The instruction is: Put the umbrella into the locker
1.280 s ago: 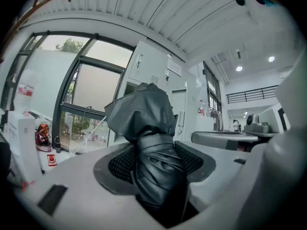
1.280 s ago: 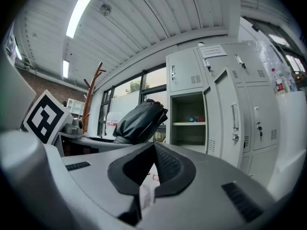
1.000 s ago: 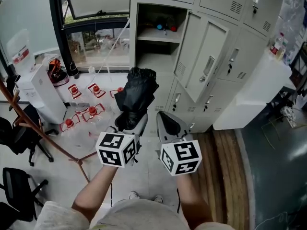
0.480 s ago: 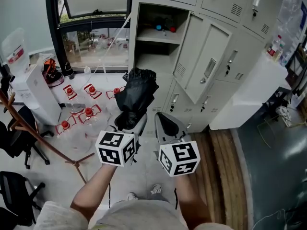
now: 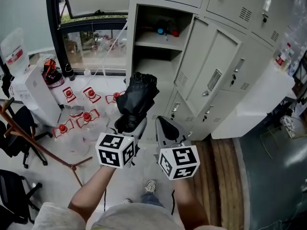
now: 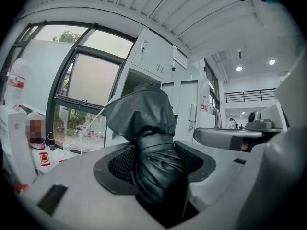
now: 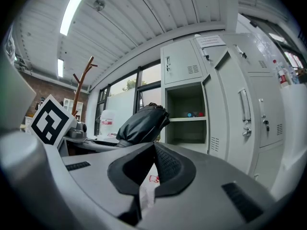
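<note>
My left gripper is shut on a folded black umbrella, which sticks up and forward out of the jaws toward the lockers. In the left gripper view the umbrella fills the space between the jaws. My right gripper is beside it on the right, shut with nothing held; in its own view the jaws meet and the umbrella shows to the left. The open locker stands straight ahead, its door swung out to the right, with a shelf holding small blue and red items.
Closed locker doors surround the open one, with lower lockers below. Red-capped water jugs lie on the floor at left near a water dispenser. A wooden coat stand and black chairs are at far left.
The view has shifted slightly toward the lockers; both grippers hold the same pose, the umbrella still gripped in the left one.
</note>
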Action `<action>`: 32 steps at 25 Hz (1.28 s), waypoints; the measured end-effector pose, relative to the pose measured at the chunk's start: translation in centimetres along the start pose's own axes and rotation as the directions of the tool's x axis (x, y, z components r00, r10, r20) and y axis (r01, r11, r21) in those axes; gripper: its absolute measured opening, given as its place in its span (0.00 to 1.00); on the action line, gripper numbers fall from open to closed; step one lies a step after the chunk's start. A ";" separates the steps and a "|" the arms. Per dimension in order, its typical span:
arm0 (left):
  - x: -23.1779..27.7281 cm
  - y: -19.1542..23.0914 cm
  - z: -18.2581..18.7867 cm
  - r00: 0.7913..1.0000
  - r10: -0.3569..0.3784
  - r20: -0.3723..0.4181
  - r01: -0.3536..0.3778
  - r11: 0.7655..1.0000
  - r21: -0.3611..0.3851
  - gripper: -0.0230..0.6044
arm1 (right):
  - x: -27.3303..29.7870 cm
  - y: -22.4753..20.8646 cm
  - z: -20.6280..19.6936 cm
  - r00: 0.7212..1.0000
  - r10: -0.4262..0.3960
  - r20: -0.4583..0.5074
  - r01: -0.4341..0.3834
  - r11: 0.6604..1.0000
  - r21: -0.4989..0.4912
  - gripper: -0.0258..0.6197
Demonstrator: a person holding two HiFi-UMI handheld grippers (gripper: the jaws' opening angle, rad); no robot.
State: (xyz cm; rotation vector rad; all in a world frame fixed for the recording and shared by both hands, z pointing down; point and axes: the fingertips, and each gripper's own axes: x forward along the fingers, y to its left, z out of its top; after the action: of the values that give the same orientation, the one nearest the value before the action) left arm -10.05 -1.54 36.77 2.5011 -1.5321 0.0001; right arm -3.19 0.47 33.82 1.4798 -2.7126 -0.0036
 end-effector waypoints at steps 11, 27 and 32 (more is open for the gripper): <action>9.1 1.3 0.1 0.998 0.043 -0.045 -0.042 0.999 0.018 0.44 | 6.0 -6.9 0.0 0.999 0.047 0.012 -0.048 0.998 0.034 0.04; 16.7 0.6 -0.4 0.987 0.111 -0.112 -0.106 0.993 0.043 0.44 | 9.1 -12.5 0.6 0.988 0.149 0.045 -0.151 0.987 0.059 0.04; 17.6 0.8 -0.5 0.983 0.134 -0.123 -0.128 0.990 0.056 0.44 | 9.7 -13.8 0.7 0.986 0.162 0.044 -0.164 0.985 0.058 0.04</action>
State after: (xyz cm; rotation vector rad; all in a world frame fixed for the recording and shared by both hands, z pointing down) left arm -2.64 -17.32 39.28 2.3794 -1.6587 0.2144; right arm 3.10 -15.16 33.23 1.2794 -2.8819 0.0592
